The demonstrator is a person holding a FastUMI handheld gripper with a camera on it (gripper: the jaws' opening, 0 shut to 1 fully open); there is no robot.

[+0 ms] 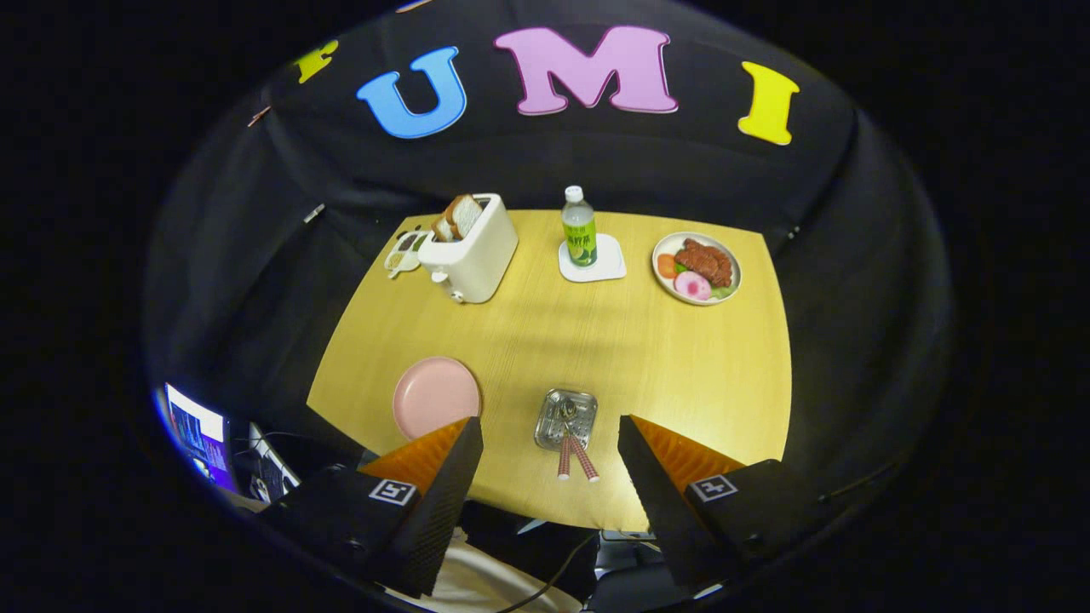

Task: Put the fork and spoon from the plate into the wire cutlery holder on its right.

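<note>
Between the wide-open, empty tongs (549, 443) — square wire holder (565, 418), fork and spoon (572, 455) inside, round pink plate (436, 397) beside.

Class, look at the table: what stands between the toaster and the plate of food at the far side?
In the gripper view, a bottle on a white coaster stands between toaster and food plate.

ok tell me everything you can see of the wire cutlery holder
The wire cutlery holder is a small, shiny metal mesh container with a squarish rim and rounded corners. It stands on the wooden table, right of the pink plate. Fork and spoon already sit in it, their striped handles leaning out toward the camera. The open gripper hangs above, not touching it.
</note>
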